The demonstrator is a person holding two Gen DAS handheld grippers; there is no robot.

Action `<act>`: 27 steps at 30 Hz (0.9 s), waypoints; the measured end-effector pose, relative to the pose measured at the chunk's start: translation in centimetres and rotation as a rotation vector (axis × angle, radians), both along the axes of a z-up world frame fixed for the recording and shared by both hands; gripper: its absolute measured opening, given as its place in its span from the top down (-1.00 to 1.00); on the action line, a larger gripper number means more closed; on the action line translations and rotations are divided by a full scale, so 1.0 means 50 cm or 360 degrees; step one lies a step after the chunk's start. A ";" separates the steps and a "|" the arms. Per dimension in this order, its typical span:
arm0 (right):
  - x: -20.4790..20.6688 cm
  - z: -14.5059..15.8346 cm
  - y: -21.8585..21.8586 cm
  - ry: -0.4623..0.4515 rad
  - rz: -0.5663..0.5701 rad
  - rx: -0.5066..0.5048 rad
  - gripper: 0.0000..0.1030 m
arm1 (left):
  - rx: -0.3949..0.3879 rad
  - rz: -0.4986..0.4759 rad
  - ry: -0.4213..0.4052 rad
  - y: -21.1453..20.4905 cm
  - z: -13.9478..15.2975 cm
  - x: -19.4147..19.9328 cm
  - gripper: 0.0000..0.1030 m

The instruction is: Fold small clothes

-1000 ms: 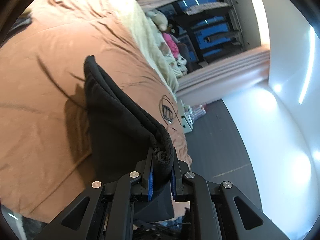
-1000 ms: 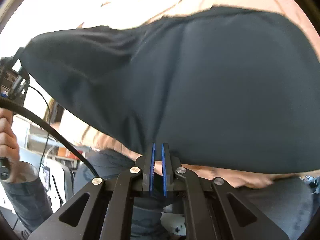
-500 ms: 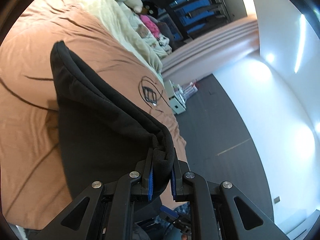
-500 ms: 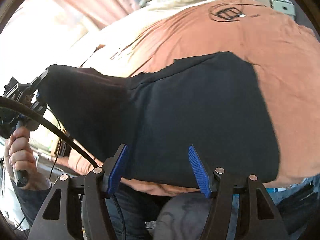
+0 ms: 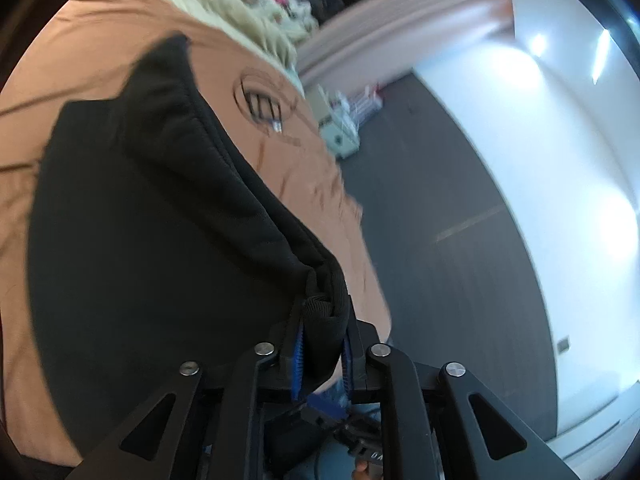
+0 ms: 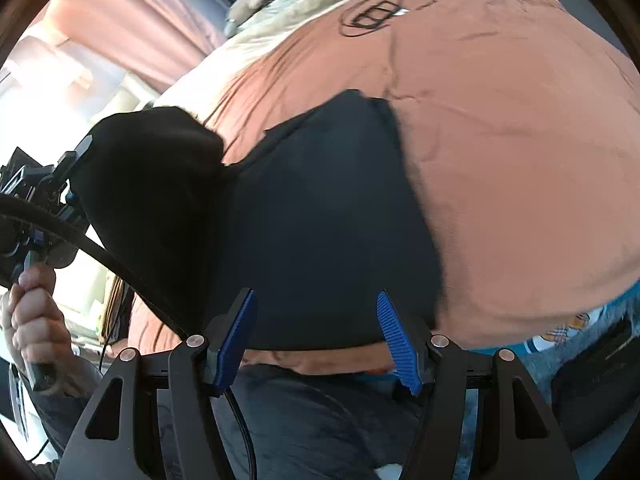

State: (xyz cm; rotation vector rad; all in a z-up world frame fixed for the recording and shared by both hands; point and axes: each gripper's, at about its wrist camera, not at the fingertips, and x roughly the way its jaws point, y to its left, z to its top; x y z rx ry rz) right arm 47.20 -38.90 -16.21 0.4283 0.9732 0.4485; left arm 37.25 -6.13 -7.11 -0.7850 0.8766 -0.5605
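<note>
A black garment [image 5: 160,240] lies on the brown bed cover [image 5: 100,40]. My left gripper [image 5: 323,332] has the garment's bunched ribbed hem between its blue pads, and its jaws are opening; the pads still touch the cloth. In the right wrist view the left gripper [image 6: 52,200] holds one corner lifted as a dark hump at the left, while the rest of the garment [image 6: 328,220] lies flat. My right gripper [image 6: 316,312] stands open over the garment's near edge, with nothing between its fingers [image 6: 394,336].
The bed cover [image 6: 500,140] has a black printed logo [image 6: 372,12] beyond the garment. A cream blanket [image 5: 248,20] and soft toys lie at the bed's far end. Dark floor [image 5: 460,240] and white boxes [image 5: 340,136] lie to the right. A person's hand [image 6: 32,320] grips the left handle.
The right gripper let go of the garment, opened wide and drew back. The left gripper carried its held edge sideways across the bed, and more of the garment now lies flat.
</note>
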 end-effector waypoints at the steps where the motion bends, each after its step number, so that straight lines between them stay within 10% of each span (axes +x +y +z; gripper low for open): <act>1: -0.003 -0.003 -0.010 0.0009 -0.0015 0.0005 -0.18 | 0.0040 -0.0061 0.0027 -0.028 -0.013 0.011 0.46; 6: -0.003 -0.022 -0.032 0.0062 -0.0015 0.0055 -0.18 | 0.0135 -0.0173 0.0148 -0.077 -0.077 0.028 0.21; 27: 0.185 -0.118 -0.009 0.0226 0.0168 0.0418 -0.18 | 0.0393 0.0217 0.0382 0.172 -0.170 -0.038 0.16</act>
